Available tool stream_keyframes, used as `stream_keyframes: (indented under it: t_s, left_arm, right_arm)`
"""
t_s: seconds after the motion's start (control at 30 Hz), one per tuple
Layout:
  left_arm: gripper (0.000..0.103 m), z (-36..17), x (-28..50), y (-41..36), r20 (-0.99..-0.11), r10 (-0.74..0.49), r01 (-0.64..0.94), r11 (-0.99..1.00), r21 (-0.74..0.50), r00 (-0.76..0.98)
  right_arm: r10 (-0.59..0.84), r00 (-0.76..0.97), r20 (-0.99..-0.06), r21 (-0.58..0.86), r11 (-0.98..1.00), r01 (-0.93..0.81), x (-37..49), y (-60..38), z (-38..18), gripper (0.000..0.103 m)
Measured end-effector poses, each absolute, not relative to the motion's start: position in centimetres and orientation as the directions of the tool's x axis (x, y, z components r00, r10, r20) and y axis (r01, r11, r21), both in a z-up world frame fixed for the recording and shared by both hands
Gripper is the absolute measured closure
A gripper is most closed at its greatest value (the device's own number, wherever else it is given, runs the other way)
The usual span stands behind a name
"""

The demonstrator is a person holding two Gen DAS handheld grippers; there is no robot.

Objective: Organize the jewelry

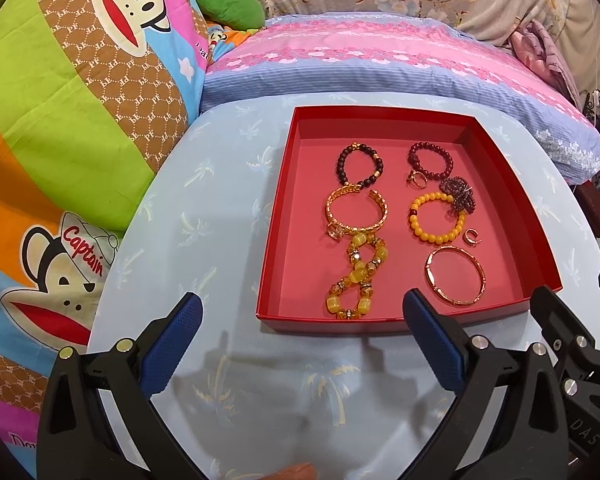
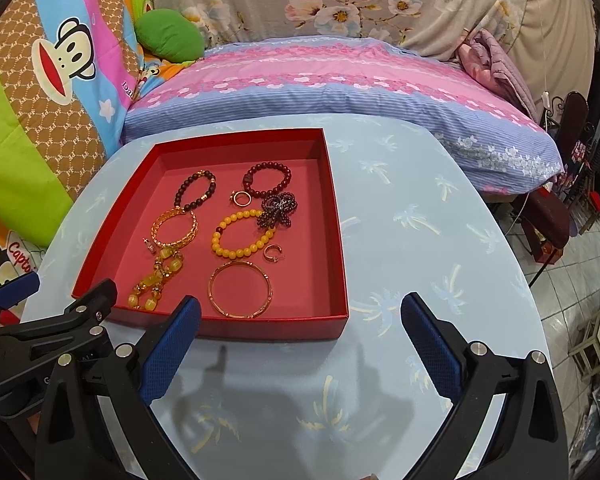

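Left wrist: left gripper [image 1: 302,320] spread wide, empty, before red tray [image 1: 376,322] holding bracelets, rings | Right wrist: right gripper [image 2: 300,320] likewise apart, empty; gold bangle [image 2: 240,290] nearest | Step: sorting appears done or pending; next pick needs a delicate pinch.

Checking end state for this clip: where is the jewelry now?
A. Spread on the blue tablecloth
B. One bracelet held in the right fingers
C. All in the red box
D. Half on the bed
C: the bracelets and rings all lie inside the red box; both grippers hang open and empty in front of it.
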State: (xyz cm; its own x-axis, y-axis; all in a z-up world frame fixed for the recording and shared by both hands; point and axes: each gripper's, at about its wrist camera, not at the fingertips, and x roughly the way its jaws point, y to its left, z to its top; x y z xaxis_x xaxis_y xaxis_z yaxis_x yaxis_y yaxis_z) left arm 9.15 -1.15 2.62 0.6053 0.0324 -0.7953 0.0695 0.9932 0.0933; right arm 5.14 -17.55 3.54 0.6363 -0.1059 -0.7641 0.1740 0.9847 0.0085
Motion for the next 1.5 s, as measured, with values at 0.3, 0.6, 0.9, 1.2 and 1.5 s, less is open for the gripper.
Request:
stream_keyframes:
  t_s: [0.3,0.6,0.9,1.2,1.5]
  left_arm:
    - [0.007,2.68,8.93,-1.07,-0.793,0.038,0.064,0.993,0.097,0.609]
    - [0.007,2.73,8.82,-1.05,-0.792,0.041,0.063,0.993,0.100,0.608]
    - [0.007,2.70,8.74,-1.03,-0.793,0.042,0.062,0.993,0.100,0.608]
    - [0.007,2.76,8.73,-0.93,-0.793,0.042,0.060,0.993,0.099,0.608]
    - [0.007,2.82,8.65,-0.84,-0.793,0.043,0.059,0.993,0.099,0.608]
  right_arm:
    - [-0.106,0.637,-0.764,0.008,0.985,0.174,5.09,-17.56,3.57,0.007]
    - [-0.108,0.636,-0.764,0.006,0.985,0.174,5.07,-17.61,3.56,0.007]
    - [-0.111,0.637,-0.763,0.003,0.985,0.175,4.87,-17.69,3.54,0.007]
    - [-0.112,0.637,-0.762,0.002,0.985,0.175,4.81,-17.72,3.54,0.007]
    - [-0.114,0.638,-0.761,0.001,0.984,0.176,4.67,-17.81,3.53,0.007]
